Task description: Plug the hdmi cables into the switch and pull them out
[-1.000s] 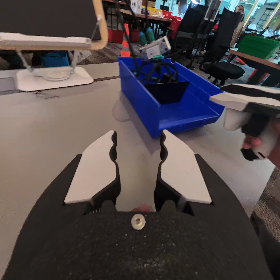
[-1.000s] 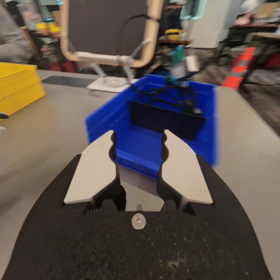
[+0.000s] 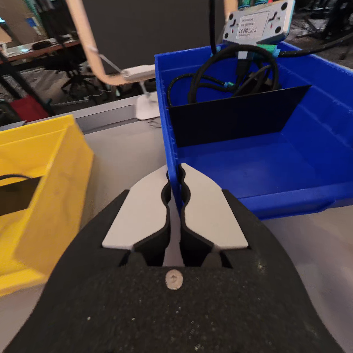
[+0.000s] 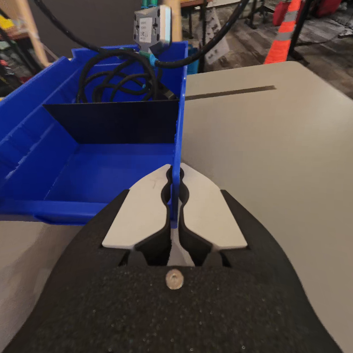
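Switch [image 3: 257, 23]: a grey box, seen from its labelled underside, propped at the far rim of the blue bin [image 3: 267, 172]; teal and green plugs are seen at its upper and lower ends.

HDMI cables [image 3: 225, 76]: black braided leads, coiled in the rear compartment of the bin behind a black divider [image 3: 233, 118]; further lengths are carried over the far rim [image 4: 219, 38] and out of the frame.

Front compartment: bare blue floor, bounded by the divider, the two side walls and a low front lip.

Left hand-held gripper [image 3: 174, 172]: its jaws are narrowed onto the bin's left side wall near the front corner, one finger outside and one inside, the wall being pinched between them.

Right hand-held gripper [image 4: 175, 172]: it is closed likewise on the right side wall near the front corner.

Tabletop [image 4: 267, 152]: grey; a broad bare stretch is seen right of the bin, crossed by a dark slot [image 4: 229, 92] and ended by a rounded far edge.

Yellow bin [image 3: 47, 181]: set left of the blue bin, a strip of tabletop being left between them.

Beyond the far edge: a white stand base [image 3: 147, 107], a tan curved frame [image 3: 89, 47] and an orange cone [image 4: 282, 32] on the floor.
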